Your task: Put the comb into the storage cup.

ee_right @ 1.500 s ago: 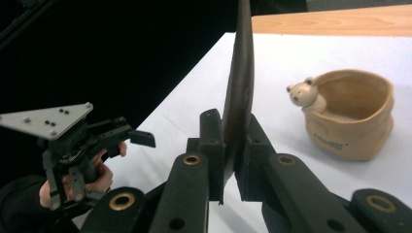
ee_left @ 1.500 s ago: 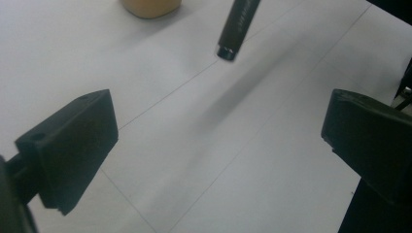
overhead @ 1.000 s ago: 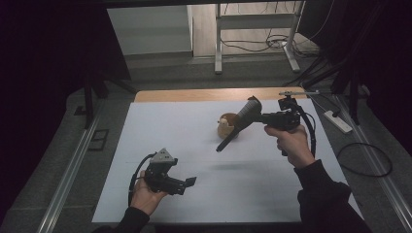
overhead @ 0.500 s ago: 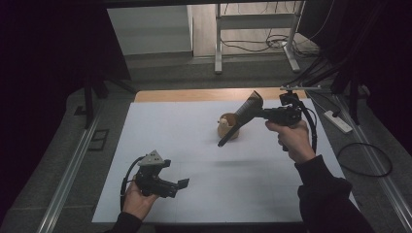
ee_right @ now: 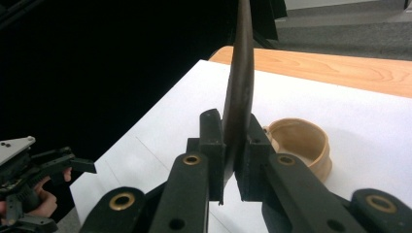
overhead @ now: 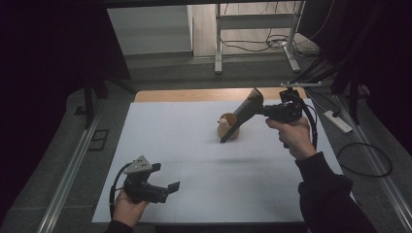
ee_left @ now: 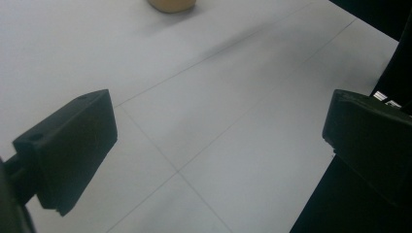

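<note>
This looks like a lab or test room set up for recording, not a home. A bare white table takes up the middle, its top marked with thin seam lines and a strip of plain wood along the 12 o'clock edge. Black curtains hang from 9 to 11 o'clock and again around 2 o'clock, shutting the space in. Grey carpet covers the floor, with a metal rail running along the table at 8 o'clock. At 12 to 1 o'clock stands a metal frame with loose cables under it, and a power strip lies at 3 o'clock.
</note>
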A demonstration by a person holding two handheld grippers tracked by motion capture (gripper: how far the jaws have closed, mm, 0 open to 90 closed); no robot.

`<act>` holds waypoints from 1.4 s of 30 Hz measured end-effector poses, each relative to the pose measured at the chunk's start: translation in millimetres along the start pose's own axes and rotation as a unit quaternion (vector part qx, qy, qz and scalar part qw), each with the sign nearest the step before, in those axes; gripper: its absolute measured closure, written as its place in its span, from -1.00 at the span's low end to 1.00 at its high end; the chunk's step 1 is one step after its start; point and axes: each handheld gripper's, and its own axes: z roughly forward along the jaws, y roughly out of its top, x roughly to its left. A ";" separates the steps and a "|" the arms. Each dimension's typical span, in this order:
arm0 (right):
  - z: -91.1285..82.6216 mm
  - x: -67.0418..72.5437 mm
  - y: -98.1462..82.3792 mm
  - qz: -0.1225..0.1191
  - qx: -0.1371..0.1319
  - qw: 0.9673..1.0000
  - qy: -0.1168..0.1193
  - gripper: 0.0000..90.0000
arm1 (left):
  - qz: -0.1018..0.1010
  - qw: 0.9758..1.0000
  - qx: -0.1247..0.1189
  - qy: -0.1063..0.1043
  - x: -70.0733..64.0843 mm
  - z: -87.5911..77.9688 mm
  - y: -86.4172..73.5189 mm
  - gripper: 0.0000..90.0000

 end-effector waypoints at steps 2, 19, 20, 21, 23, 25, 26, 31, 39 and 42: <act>-0.1 0.4 1.2 -0.005 0.001 1.000 -0.004 0.86 | -0.002 1.000 -0.001 0.004 1.1 -3.1 -2.5 -1.00; -3.0 -8.9 9.2 0.003 -0.005 1.000 -0.024 0.85 | -0.014 0.999 -0.026 0.043 3.8 -31.6 -28.1 -0.99; -3.1 -9.6 9.6 0.004 -0.005 1.000 -0.026 0.85 | -0.014 0.999 -0.026 0.046 4.2 -32.9 -29.5 -0.99; -3.2 -10.4 10.0 0.004 -0.005 1.000 -0.026 0.86 | -0.015 0.998 -0.025 0.050 4.5 -33.8 -31.0 -0.99; -3.4 -12.0 10.9 0.006 -0.007 1.000 -0.028 0.85 | -0.015 0.998 -0.020 0.056 5.0 -35.4 -33.9 -0.99; -3.5 -13.6 11.7 0.008 -0.009 0.999 -0.029 0.86 | -0.013 0.998 -0.015 0.064 4.9 -37.1 -36.3 -0.99; -3.6 -14.9 12.2 0.008 -0.010 0.999 -0.031 0.85 | -0.012 0.998 -0.014 0.066 4.6 -37.8 -37.2 -0.99; -4.4 -18.9 14.5 0.011 -0.012 0.999 -0.036 0.86 | -0.011 0.997 -0.007 0.080 3.4 -40.3 -40.9 -1.00; -7.8 -23.5 20.8 0.015 -0.019 0.999 -0.048 0.86 | -0.015 0.995 0.003 0.098 2.8 -43.8 -46.6 -1.00; -9.0 -24.3 23.2 0.014 -0.022 0.998 -0.053 0.86 | -0.016 0.995 -0.001 0.099 2.7 -45.2 -47.5 -1.00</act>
